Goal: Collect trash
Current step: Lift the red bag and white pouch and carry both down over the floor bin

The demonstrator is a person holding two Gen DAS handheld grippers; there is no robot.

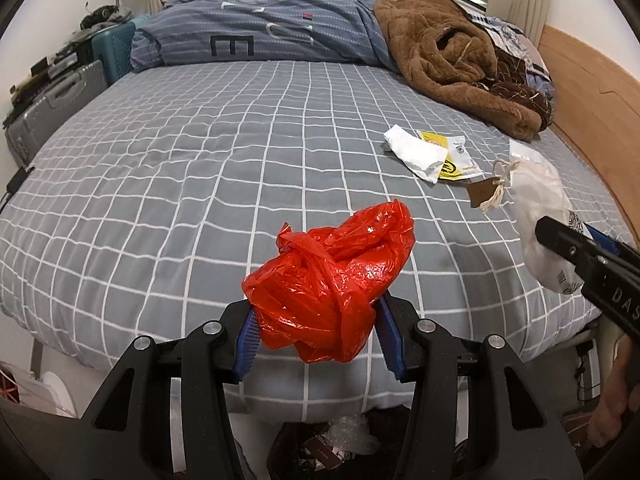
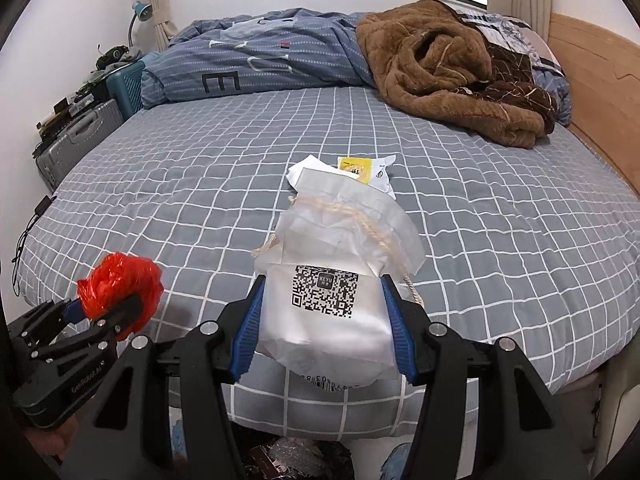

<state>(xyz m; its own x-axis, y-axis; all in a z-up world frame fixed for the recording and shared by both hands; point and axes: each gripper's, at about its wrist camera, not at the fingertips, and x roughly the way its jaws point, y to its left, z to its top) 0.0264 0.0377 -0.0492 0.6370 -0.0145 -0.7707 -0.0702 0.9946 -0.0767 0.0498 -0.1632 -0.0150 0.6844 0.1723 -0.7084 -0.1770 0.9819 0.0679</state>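
Left wrist: crumpled glossy red plastic bag (image 1: 328,284) in left gripper (image 1: 316,344).

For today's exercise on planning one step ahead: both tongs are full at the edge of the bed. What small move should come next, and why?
Probably lower both loads toward the bin just below the bed's edge. The left tongs grip the red plastic bag, the right tongs the white pouch, so neither can take the wrappers on the bed.

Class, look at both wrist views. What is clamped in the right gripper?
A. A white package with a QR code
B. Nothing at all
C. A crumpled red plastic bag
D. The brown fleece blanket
A: the right gripper has its blue pads pressed on either side of the white package printed with a QR code, while the red plastic bag sits in the left gripper.
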